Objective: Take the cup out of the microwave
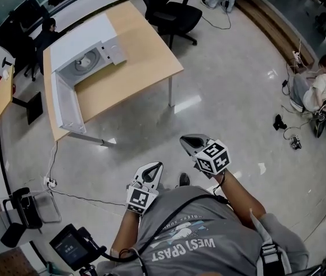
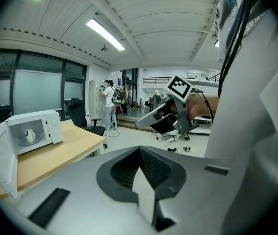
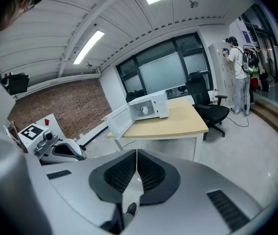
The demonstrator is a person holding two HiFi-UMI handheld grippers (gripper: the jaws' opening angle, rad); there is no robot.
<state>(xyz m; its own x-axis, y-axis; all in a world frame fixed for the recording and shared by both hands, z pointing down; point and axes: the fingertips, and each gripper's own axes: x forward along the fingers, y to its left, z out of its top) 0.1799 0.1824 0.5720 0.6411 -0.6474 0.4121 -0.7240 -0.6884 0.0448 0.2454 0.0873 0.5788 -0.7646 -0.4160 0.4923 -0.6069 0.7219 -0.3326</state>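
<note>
The white microwave [image 1: 85, 53] stands on the wooden table [image 1: 140, 62] with its door [image 1: 65, 105] swung wide open. A white cup [image 2: 29, 136] sits inside it, also visible in the right gripper view as the cup [image 3: 144, 110]. Both grippers hang near the person's waist, well away from the table. My left gripper [image 1: 151, 171] is shut with nothing in it, its jaws meeting at the tip [image 2: 139, 151]. My right gripper [image 1: 189, 144] is likewise shut and empty [image 3: 137, 153]. Each gripper view shows the microwave far ahead.
A black office chair [image 1: 171, 10] stands behind the table. One person sits on the floor at right [image 1: 321, 88], another sits far left [image 1: 45, 33]. A power strip with cables [image 1: 50, 183] and a black device on a stand [image 1: 71, 246] lie at lower left.
</note>
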